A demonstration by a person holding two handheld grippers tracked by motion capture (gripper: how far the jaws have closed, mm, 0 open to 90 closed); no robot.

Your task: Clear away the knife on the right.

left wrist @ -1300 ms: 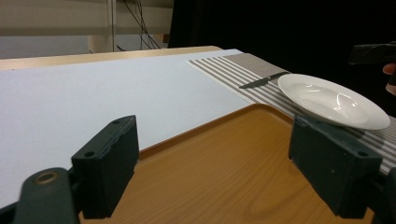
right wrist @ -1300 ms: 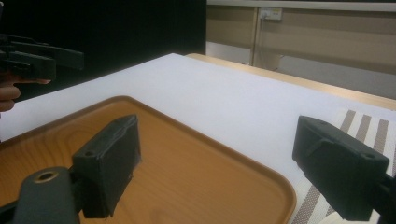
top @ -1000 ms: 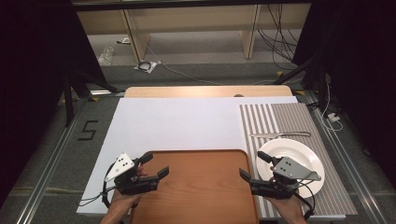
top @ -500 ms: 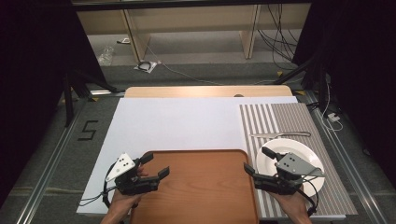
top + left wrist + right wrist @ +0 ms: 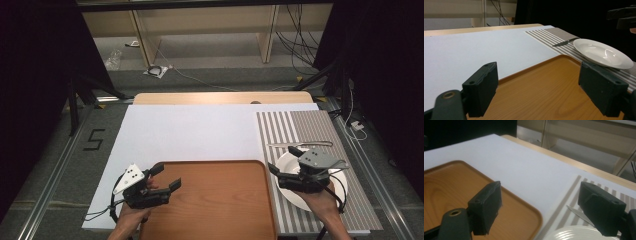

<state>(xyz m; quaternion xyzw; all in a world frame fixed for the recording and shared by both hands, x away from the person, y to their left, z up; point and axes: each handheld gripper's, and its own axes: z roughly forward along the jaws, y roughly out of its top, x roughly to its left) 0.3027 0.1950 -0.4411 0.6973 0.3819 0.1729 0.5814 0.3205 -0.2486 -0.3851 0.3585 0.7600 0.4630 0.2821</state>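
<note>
Nearest me, I have the left tongs (image 5: 166,176) over the near-left corner of the tray (image 5: 220,200), jaws spread wide and holding nothing; in the left gripper view the bare wood grain shows between them. My right tongs (image 5: 286,166) hang above the near-left part of the plate (image 5: 340,186), also wide open and empty, pointing toward the tray's right edge. From the high view I can't say whether they touch the plate or hover just over it.

The tray lies on the white sheet (image 5: 200,132) at the near middle of the worktop (image 5: 220,97). Just right of it, the plate rests on the striped mat (image 5: 285,127), close beside the tray's rim. Beyond the plate a knife (image 5: 300,144) lies flat across the mat, near the plate's far rim, its tip toward the sheet. Farther off, the wooden worktop edge shows past the sheet.
</note>
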